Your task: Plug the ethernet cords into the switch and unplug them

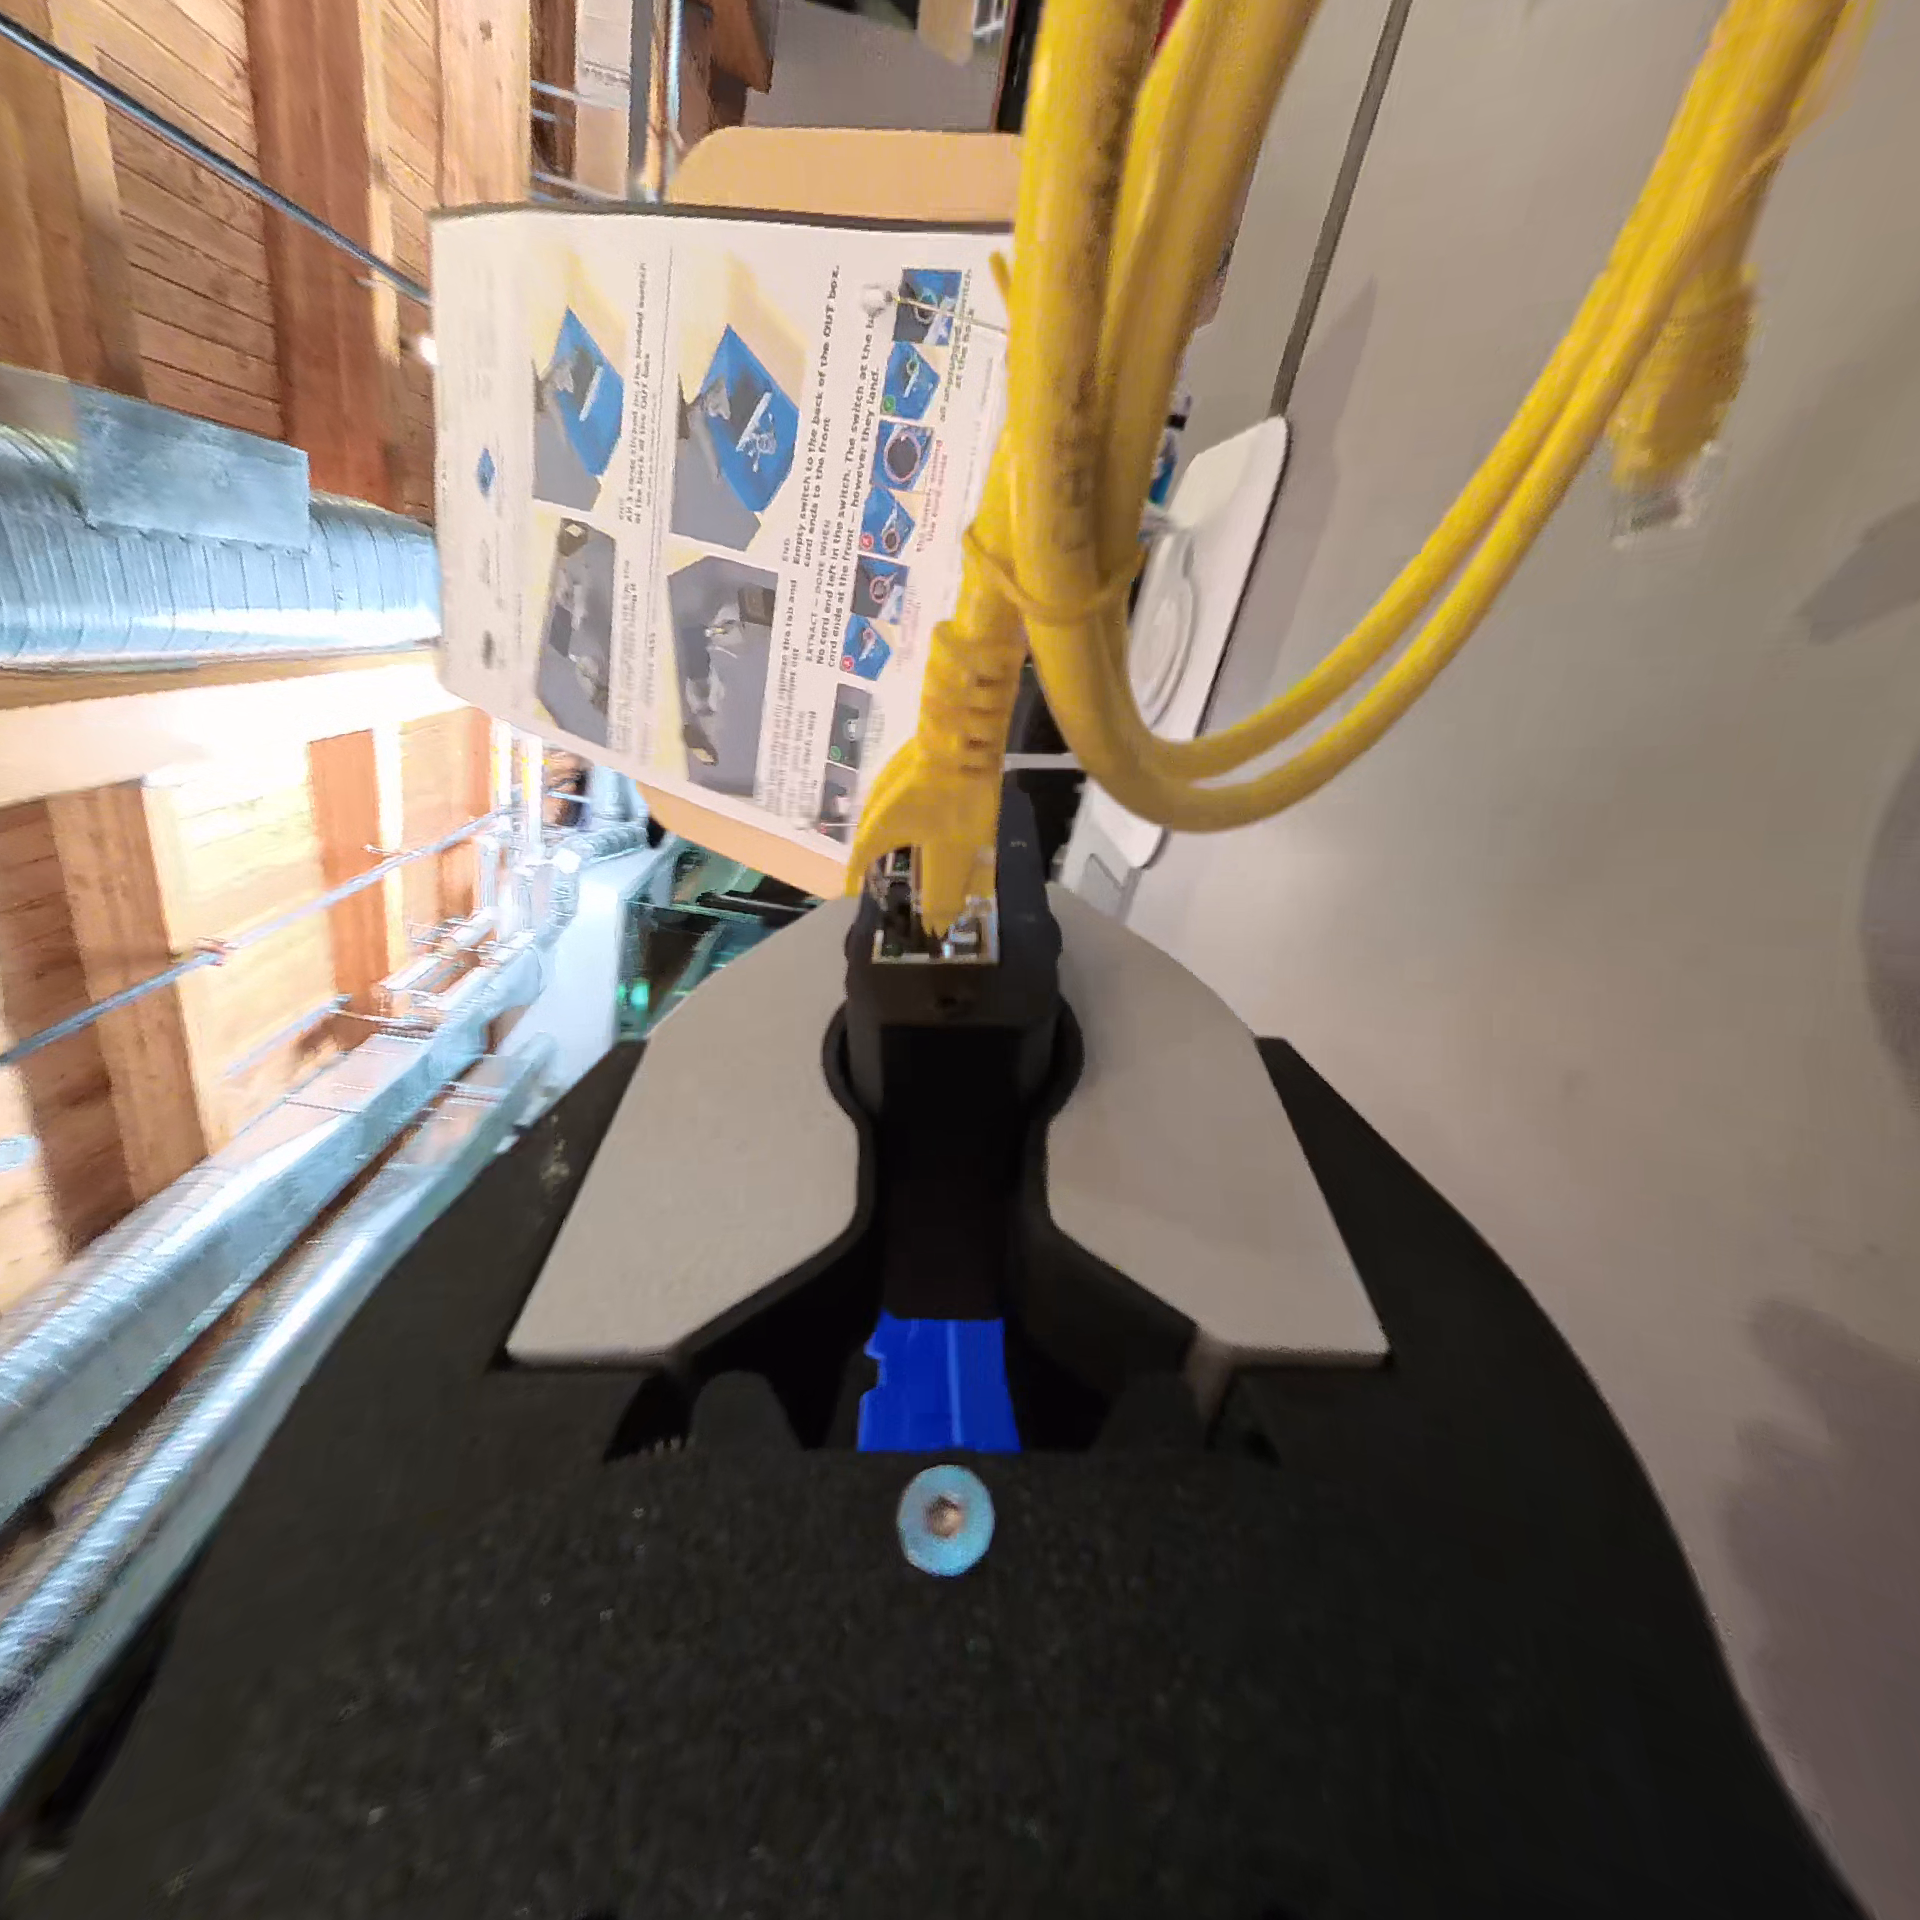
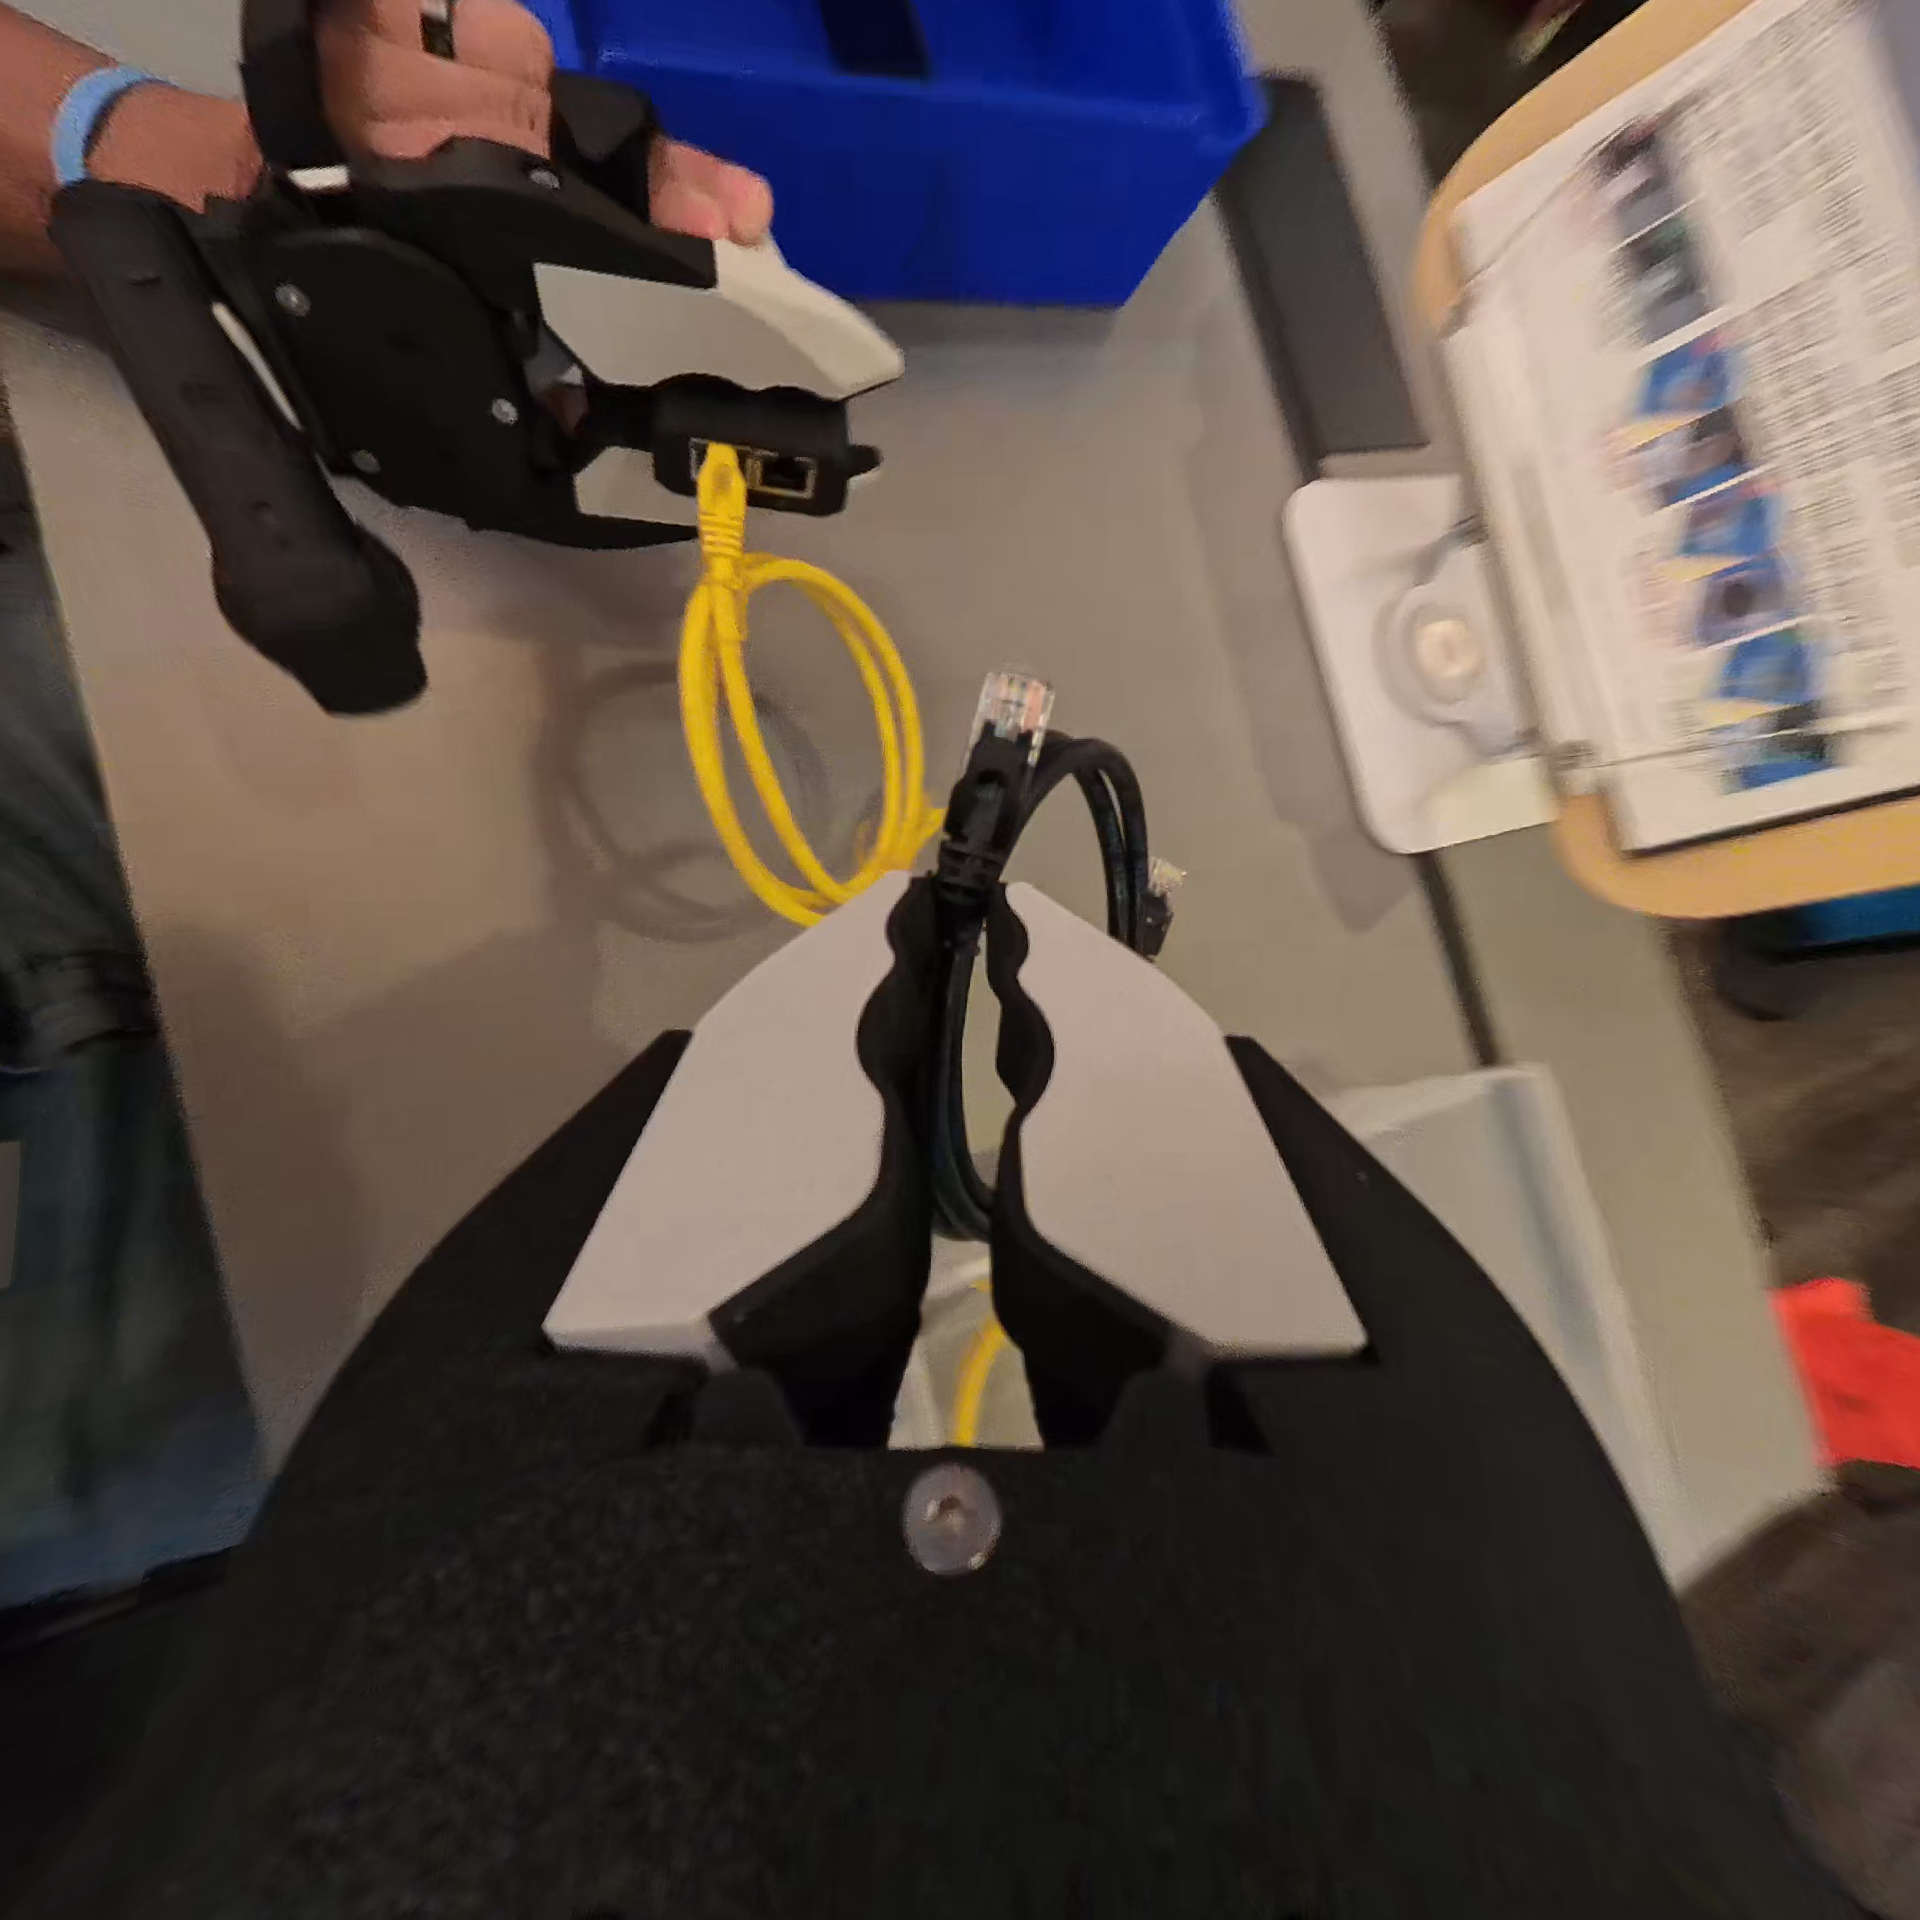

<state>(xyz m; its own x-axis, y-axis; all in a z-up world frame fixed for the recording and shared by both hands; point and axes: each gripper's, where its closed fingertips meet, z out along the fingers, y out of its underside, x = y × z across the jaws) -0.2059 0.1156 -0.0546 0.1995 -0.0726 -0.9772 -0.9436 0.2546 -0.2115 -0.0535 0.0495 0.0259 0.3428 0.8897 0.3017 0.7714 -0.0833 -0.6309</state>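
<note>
Blue bin (image 2: 914,156) on grey table (image 2: 1091,499)

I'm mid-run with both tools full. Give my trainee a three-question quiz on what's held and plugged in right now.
1. True or false: the yellow cord is plugged into the switch.
2. What does the right tool grip? A) a coiled black cord B) the blue bin C) the printed sheet
3. Fill in: the switch port beside the yellow plug is ____.

Key
1. True; its plug sits in one port and its coil hangs below the switch, which the left tool clamps.
2. A; the pads close just behind its clear-tipped plug.
3. Empty.
</note>
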